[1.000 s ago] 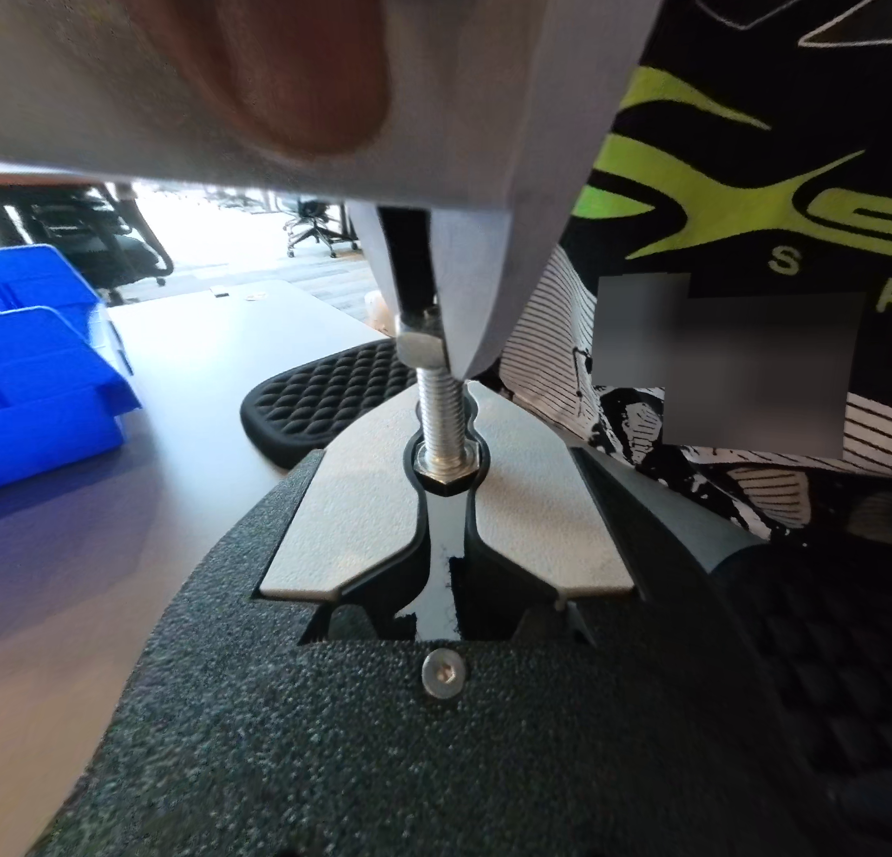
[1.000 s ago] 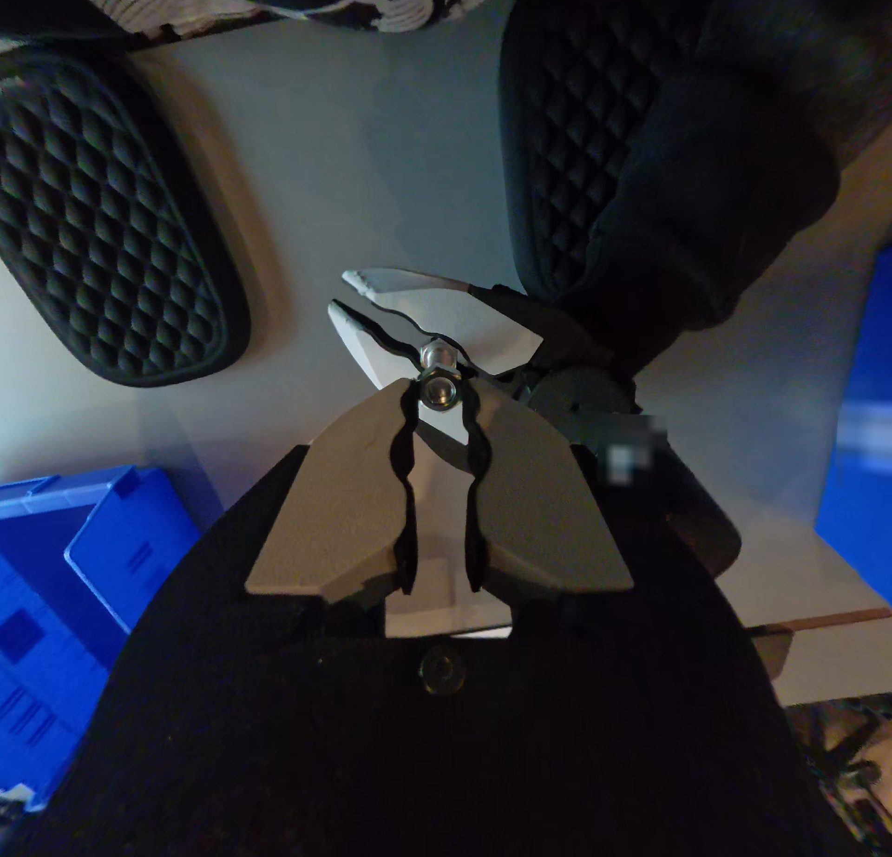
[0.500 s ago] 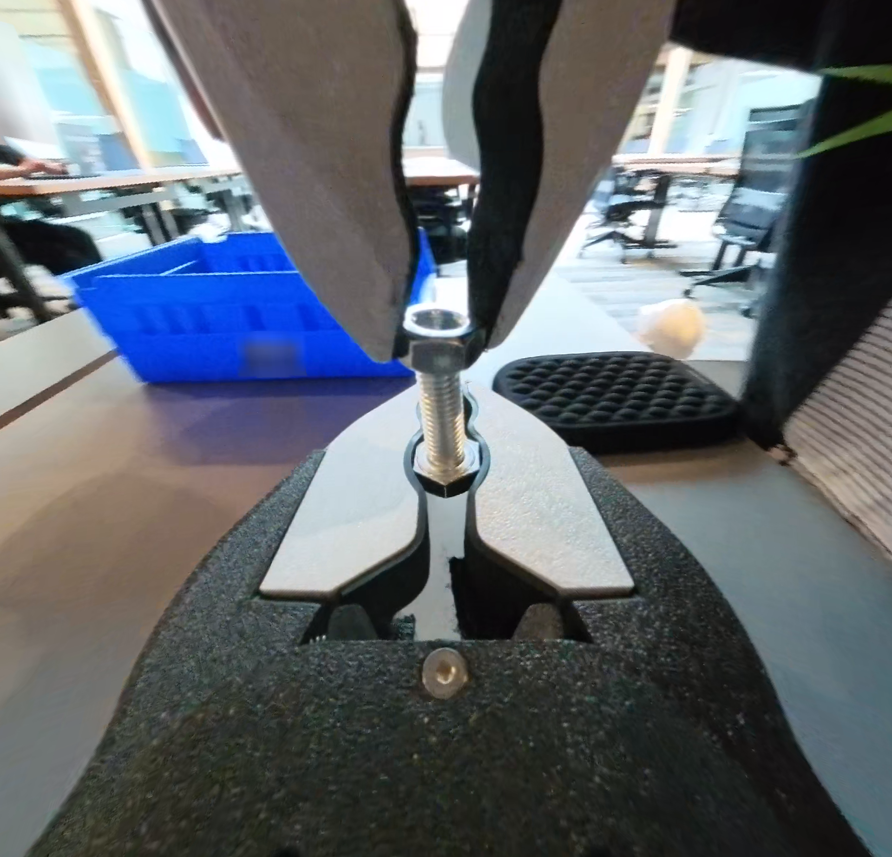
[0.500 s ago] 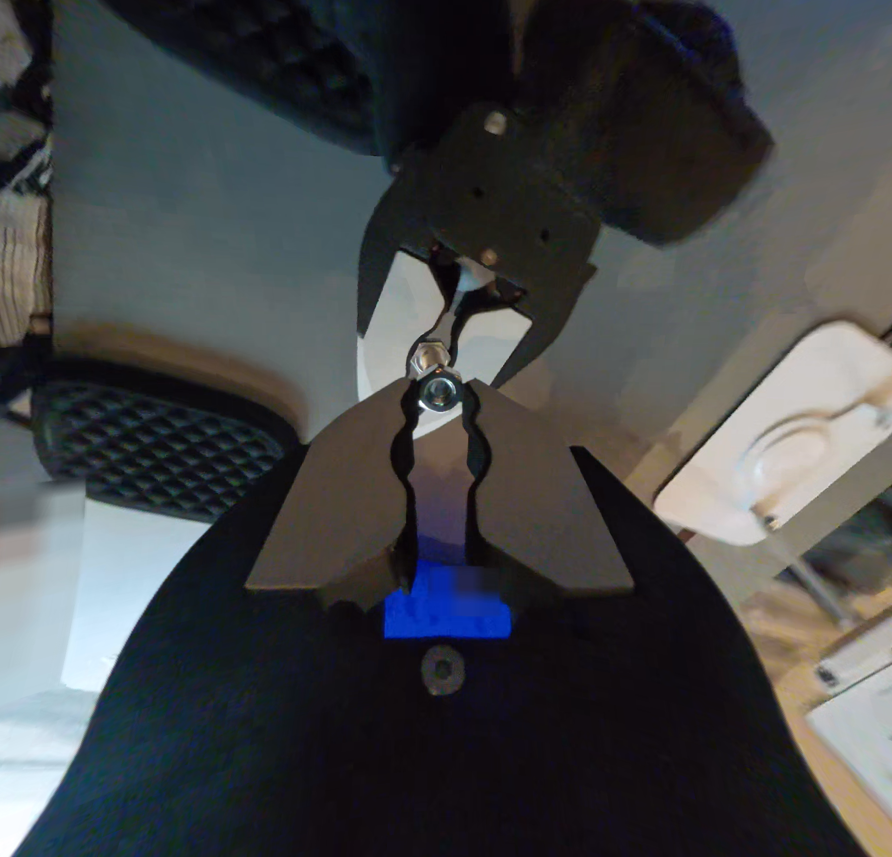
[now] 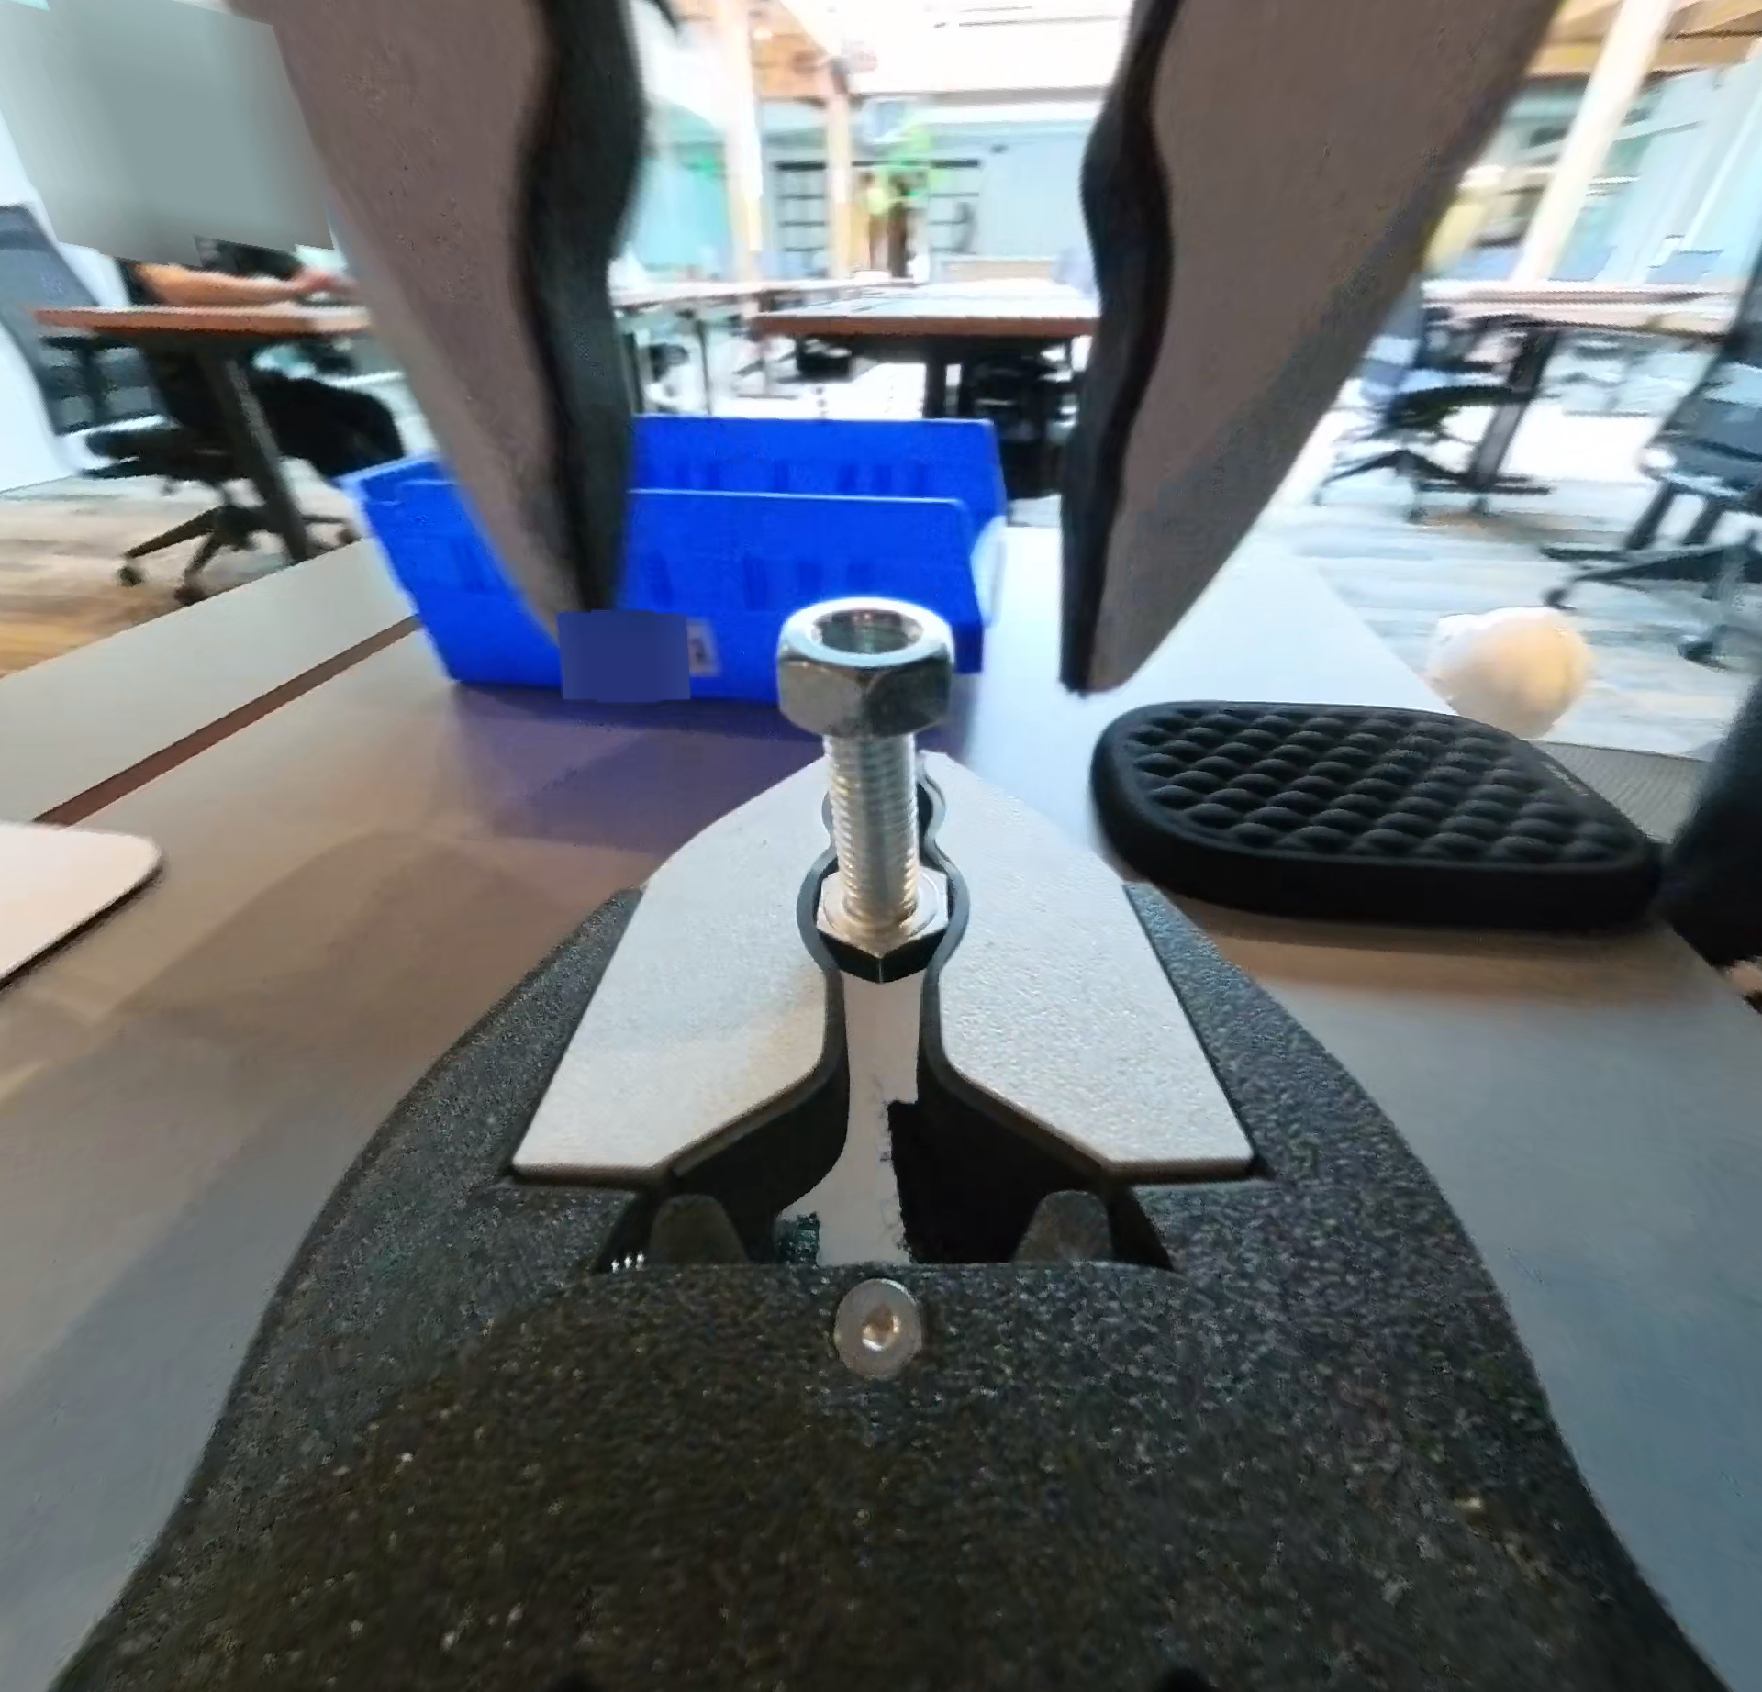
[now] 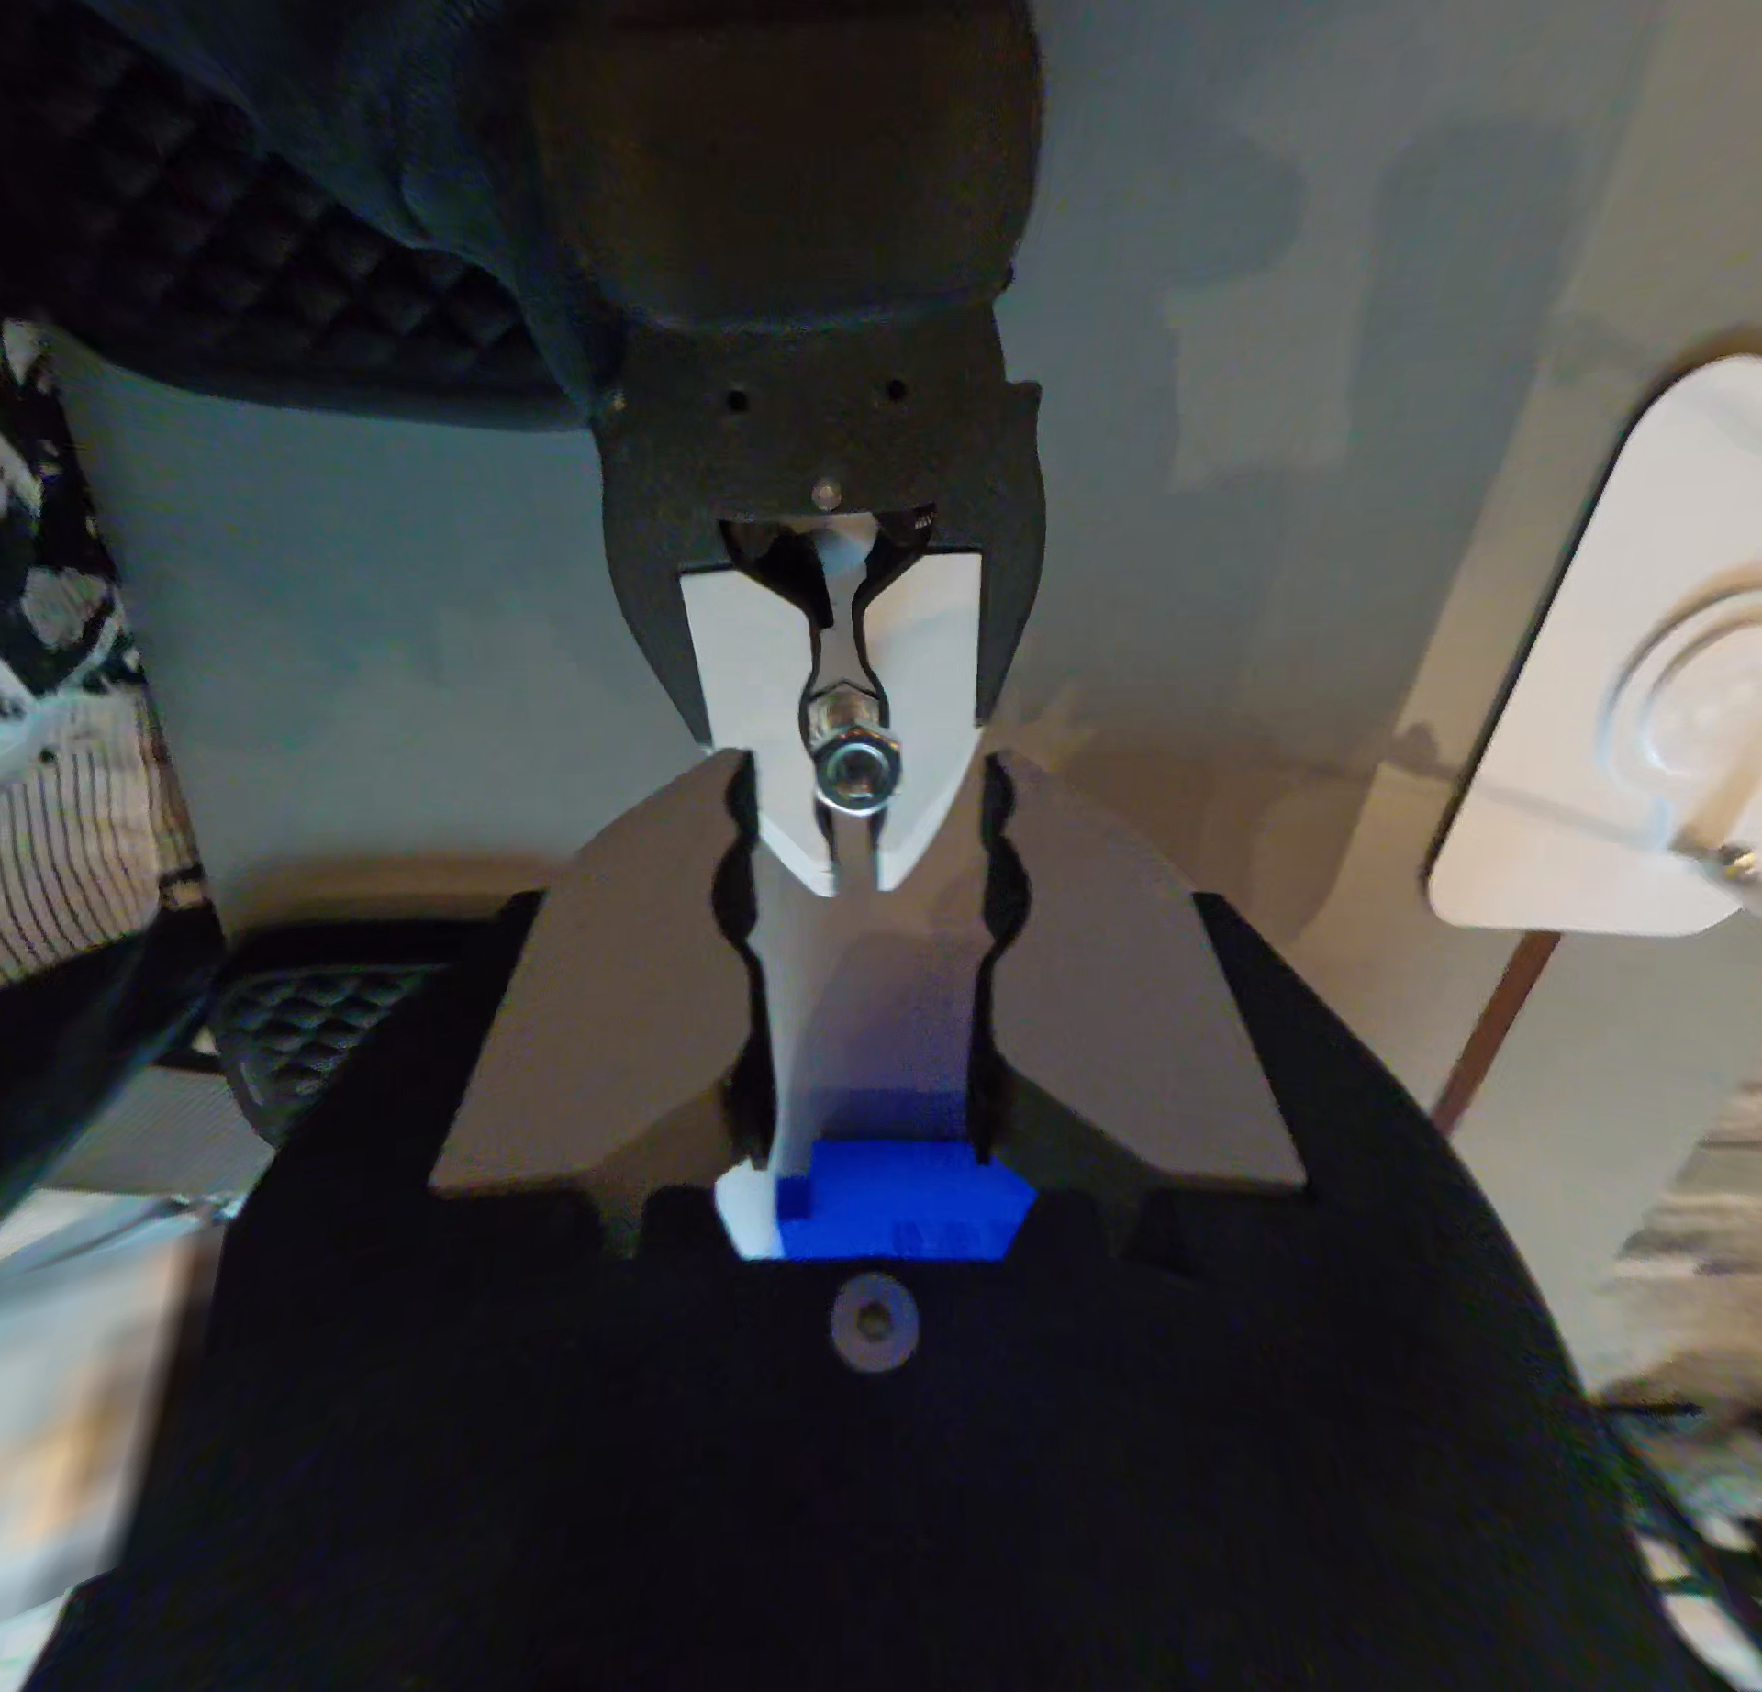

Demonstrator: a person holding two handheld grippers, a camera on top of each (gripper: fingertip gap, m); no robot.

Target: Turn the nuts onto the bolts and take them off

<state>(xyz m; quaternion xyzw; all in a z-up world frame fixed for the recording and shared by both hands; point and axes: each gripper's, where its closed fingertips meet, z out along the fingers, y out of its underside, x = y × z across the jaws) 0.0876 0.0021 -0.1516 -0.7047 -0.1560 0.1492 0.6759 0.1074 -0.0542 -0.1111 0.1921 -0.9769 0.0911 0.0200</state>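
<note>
The right gripper [image 6: 863, 779] has let go since half a second ago; its grey fingers are now hanging spread on either side of the silver hex nut [image 5: 865, 676]. That nut is sitting at the very tip of the threaded steel bolt [image 5: 872, 841], whose head the left gripper [image 5: 882, 869] is clamping upright. Judging by this, the nut is either barely started or nearly off. The blue plastic bin [image 5: 810, 540] behind is showing no contents from here.

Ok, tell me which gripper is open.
The right gripper: its jaws stand spread, clear of the nut. The left gripper is shut on the bolt.
</note>
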